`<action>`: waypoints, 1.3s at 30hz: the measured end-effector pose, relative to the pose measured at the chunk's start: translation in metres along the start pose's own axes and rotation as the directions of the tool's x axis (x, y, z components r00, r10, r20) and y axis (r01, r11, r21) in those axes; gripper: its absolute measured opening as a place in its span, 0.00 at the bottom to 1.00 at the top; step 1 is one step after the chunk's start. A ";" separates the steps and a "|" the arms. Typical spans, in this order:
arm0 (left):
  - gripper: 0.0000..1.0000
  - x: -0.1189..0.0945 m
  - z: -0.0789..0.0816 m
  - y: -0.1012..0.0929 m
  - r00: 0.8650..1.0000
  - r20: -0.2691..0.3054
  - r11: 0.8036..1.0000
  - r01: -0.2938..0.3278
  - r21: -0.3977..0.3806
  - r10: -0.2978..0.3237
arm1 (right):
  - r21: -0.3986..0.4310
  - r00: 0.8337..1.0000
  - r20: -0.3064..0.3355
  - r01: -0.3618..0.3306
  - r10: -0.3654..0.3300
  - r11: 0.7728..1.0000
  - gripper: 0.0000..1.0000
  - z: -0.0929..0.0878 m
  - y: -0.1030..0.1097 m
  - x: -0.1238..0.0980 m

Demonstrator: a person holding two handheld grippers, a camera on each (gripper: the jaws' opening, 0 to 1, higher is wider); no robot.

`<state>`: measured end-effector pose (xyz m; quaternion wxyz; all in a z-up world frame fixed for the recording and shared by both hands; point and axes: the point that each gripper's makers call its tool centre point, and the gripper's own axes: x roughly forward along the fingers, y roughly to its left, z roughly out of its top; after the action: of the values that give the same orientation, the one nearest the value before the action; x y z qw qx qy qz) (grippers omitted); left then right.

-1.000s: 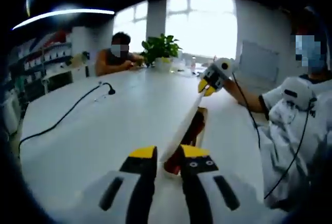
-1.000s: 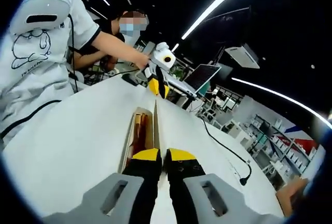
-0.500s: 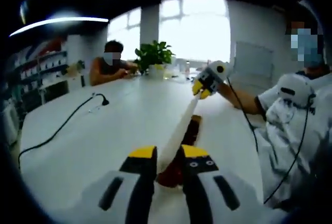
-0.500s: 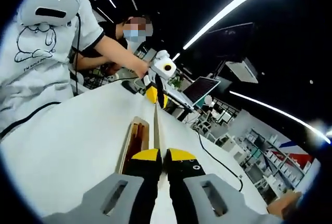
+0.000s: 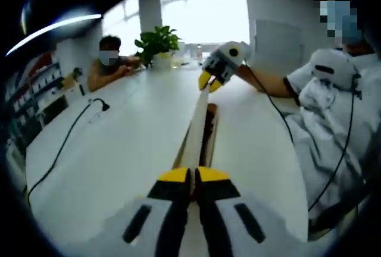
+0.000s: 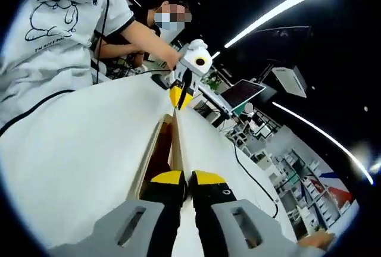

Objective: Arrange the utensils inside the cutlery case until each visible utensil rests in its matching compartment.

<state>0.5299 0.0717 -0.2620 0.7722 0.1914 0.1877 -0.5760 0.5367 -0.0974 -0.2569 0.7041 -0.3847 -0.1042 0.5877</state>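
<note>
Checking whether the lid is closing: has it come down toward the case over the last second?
Yes. In the left gripper view the lid, held at both ends, now lies nearly flat along the case; earlier it stood clearly above it.

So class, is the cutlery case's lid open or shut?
Open: both tongs, left and right, pinch the white lid by its ends, raised edge-on above the wooden case.

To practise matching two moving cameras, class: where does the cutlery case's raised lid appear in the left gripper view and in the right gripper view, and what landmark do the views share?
Left gripper view: the lid runs edge-on up the middle, from the left gripper to the right gripper.
Right gripper view: the lid again runs up the centre, from the right gripper to the left gripper.
Shared landmark: the cutlery case lying open on the white table.
</note>
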 end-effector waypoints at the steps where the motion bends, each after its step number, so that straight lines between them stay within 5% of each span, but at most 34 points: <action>1: 0.01 0.000 0.000 -0.002 1.000 0.001 1.000 0.001 0.003 -0.001 | 0.012 1.000 -0.008 -0.012 0.012 1.000 0.04 -0.001 0.003 0.000; 6: 0.01 0.005 -0.007 -0.010 1.000 -0.004 1.000 0.022 0.011 -0.022 | 0.086 0.994 -0.038 -0.101 0.104 0.991 0.06 -0.002 0.022 -0.001; 8: 0.01 0.007 -0.011 -0.012 1.000 -0.015 1.000 0.021 0.022 -0.020 | 0.048 0.993 -0.039 -0.107 0.109 0.993 0.08 -0.002 0.024 -0.001; 12: 0.01 0.009 -0.012 -0.015 1.000 -0.013 0.999 0.027 0.028 -0.027 | 0.234 0.978 0.019 -0.206 0.208 0.950 0.21 0.003 0.042 -0.006; 16: 0.01 0.010 -0.017 -0.016 0.999 -0.026 0.999 0.025 0.030 -0.024 | 0.211 0.980 0.016 -0.196 0.197 0.958 0.21 -0.002 0.042 -0.005; 20: 0.01 0.011 -0.016 -0.015 1.000 -0.009 1.000 0.013 0.027 -0.013 | 0.303 0.989 0.035 -0.147 0.143 0.942 0.32 -0.005 0.031 -0.006; 26: 0.02 0.015 -0.018 -0.013 1.000 -0.014 1.000 0.005 0.023 -0.005 | 0.375 0.980 0.035 -0.196 0.198 0.906 0.41 -0.013 0.041 -0.001; 39: 0.02 0.017 -0.021 -0.012 1.000 -0.025 1.000 -0.007 0.026 0.008 | 0.343 0.976 -0.011 -0.202 0.219 0.917 0.29 -0.012 0.051 0.008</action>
<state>0.5209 0.0659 -0.2899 0.7693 0.2094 0.1893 -0.5731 0.5084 -0.0944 -0.3016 0.6949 -0.2809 0.0580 0.6595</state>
